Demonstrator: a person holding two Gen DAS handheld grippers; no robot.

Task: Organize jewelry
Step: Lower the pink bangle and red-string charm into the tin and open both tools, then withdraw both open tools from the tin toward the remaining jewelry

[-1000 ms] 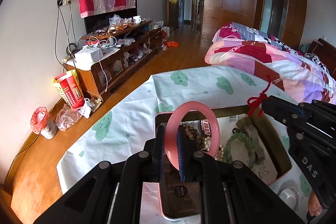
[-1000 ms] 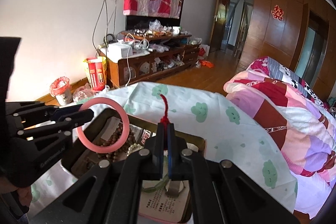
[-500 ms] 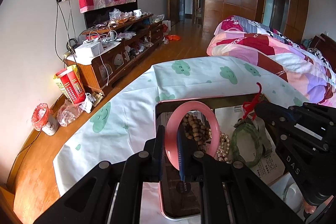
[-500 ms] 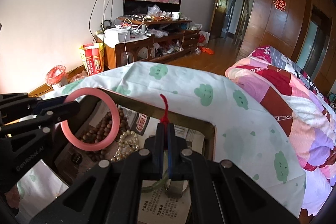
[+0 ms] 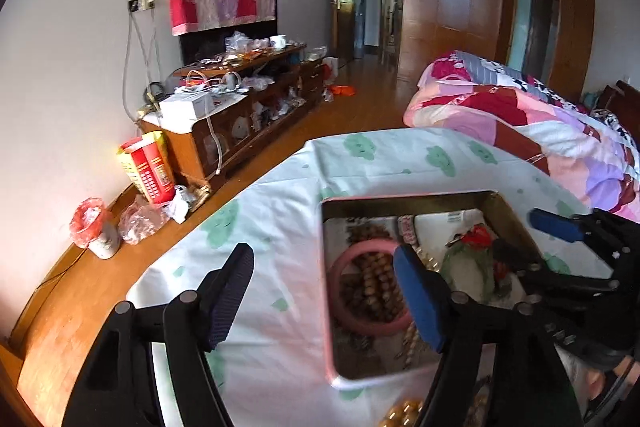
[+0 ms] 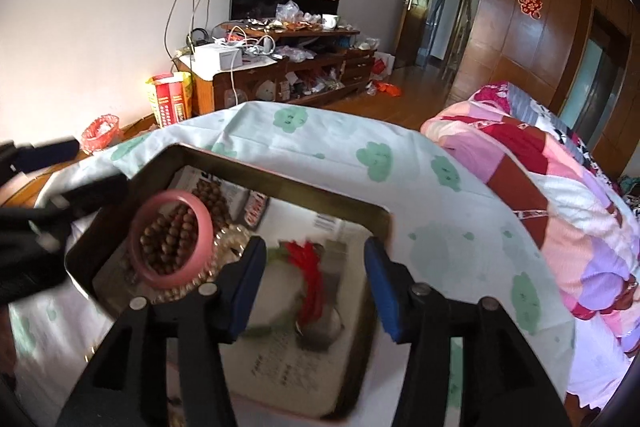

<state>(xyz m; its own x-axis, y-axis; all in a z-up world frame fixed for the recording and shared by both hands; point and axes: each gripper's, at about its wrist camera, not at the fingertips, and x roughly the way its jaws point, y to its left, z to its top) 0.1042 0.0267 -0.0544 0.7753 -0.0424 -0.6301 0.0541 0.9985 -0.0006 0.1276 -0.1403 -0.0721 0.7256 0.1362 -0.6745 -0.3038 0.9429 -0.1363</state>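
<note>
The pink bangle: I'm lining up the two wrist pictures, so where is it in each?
Left wrist: pink bangle lies low and centre, in the tin box, over brown beads.
Right wrist: pink bangle lies left of centre, in the box's left part.
Shared landmark: the red tassel beside it.

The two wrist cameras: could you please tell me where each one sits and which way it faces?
Left wrist: sits on the left gripper, angled down at the tin box; shows its own opening, empty jaws and the right gripper at right.
Right wrist: sits on the right gripper, angled down into the tin box; shows its own opening, empty jaws and the left gripper at left.
Shared: the pink bangle lying over the brown beads, and the red tassel.
</note>
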